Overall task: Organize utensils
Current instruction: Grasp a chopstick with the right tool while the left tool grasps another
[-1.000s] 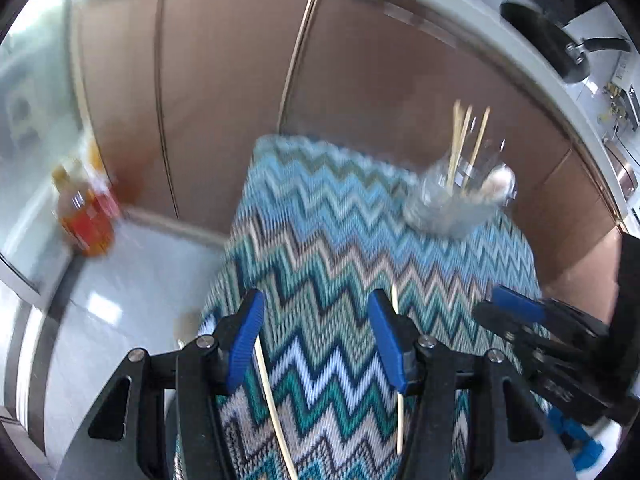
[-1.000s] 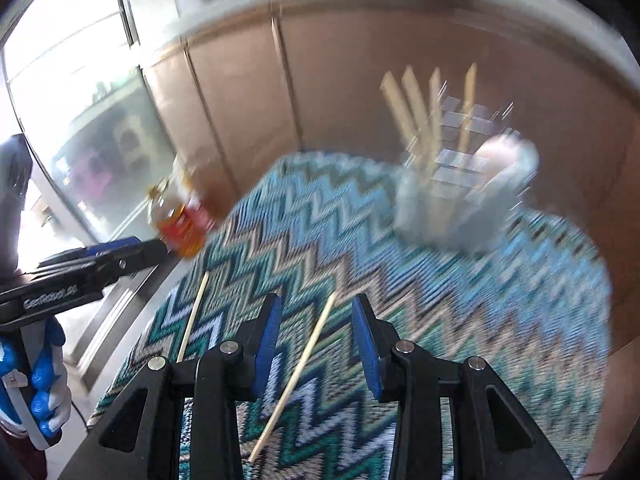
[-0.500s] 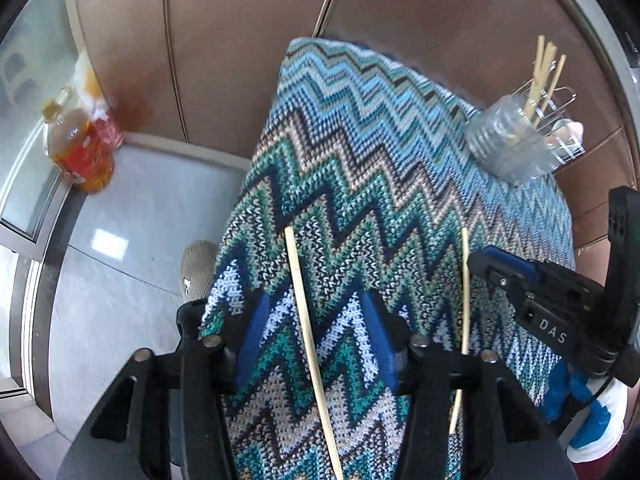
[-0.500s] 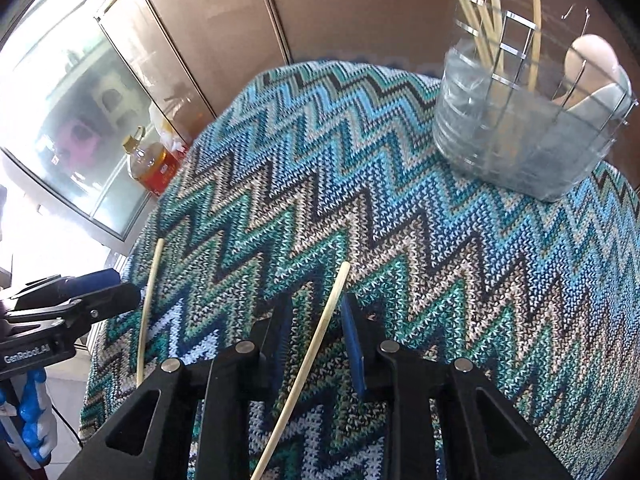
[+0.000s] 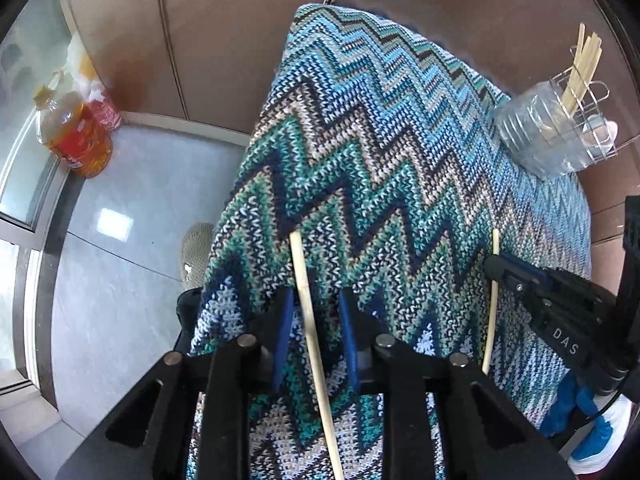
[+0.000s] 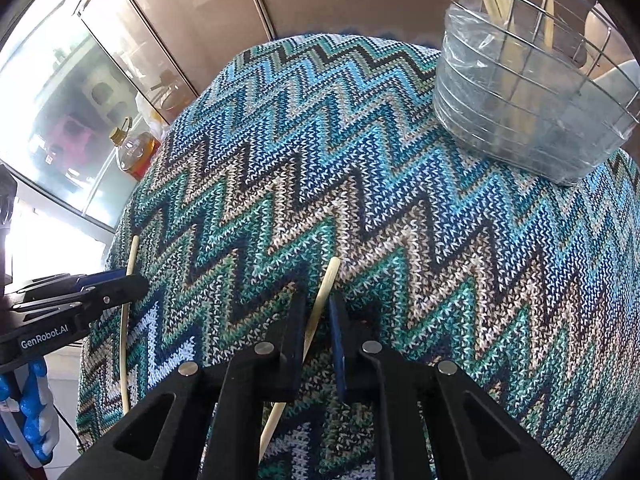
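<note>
Two pale wooden chopsticks lie on the zigzag-knit cloth (image 5: 380,140). My left gripper (image 5: 315,300) points steeply down with the left chopstick (image 5: 304,280) between its blue pads (image 5: 282,332). Its jaws are closing, and a gap shows on both sides. My right gripper (image 6: 317,300) straddles the right chopstick (image 6: 326,284). These jaws are also closing, with a slim gap at the right pad (image 6: 336,332). Each view shows the other gripper too: the right gripper (image 5: 496,264) and the left gripper (image 6: 136,280). A wire basket with a clear liner (image 6: 520,112) (image 5: 552,136) holds several chopsticks at the far right.
The cloth's left edge drops off to a grey tiled floor (image 5: 132,208). An oil bottle (image 5: 74,136) (image 6: 134,152) stands there by a glass door. Brown cabinet doors (image 5: 224,32) rise behind the table. A blue-gloved hand (image 6: 32,420) holds the left gripper.
Both grippers sank toward the cloth and tipped further down. Each pair of jaws narrowed around its chopstick. The chopsticks have not moved.
</note>
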Demonstrator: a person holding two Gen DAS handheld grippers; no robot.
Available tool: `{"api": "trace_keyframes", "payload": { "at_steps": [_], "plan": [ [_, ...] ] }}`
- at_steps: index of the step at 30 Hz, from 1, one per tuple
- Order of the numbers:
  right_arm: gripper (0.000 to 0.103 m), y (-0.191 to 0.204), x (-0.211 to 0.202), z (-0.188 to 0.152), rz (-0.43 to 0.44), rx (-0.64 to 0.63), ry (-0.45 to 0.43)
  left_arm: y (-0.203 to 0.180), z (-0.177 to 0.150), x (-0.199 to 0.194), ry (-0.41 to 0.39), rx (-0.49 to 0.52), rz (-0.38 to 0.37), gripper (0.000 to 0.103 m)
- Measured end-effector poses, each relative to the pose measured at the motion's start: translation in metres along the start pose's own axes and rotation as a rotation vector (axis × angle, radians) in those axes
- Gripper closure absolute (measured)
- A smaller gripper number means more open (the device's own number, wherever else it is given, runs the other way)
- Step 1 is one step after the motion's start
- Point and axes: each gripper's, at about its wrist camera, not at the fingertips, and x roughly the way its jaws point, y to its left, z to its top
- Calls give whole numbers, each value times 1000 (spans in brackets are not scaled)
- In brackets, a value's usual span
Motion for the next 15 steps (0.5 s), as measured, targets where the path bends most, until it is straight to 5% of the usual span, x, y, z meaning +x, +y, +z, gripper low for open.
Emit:
{"api": "trace_keyframes", "payload": {
  "at_steps": [4,15],
  "plan": [
    [96,1,2,2,2,4,1,-2,0,1,-4,-21,14,97],
    [98,-6,-71,-32,91,24,-153,-17,-19,-48,-115,-17,0,99]
  ]
}}
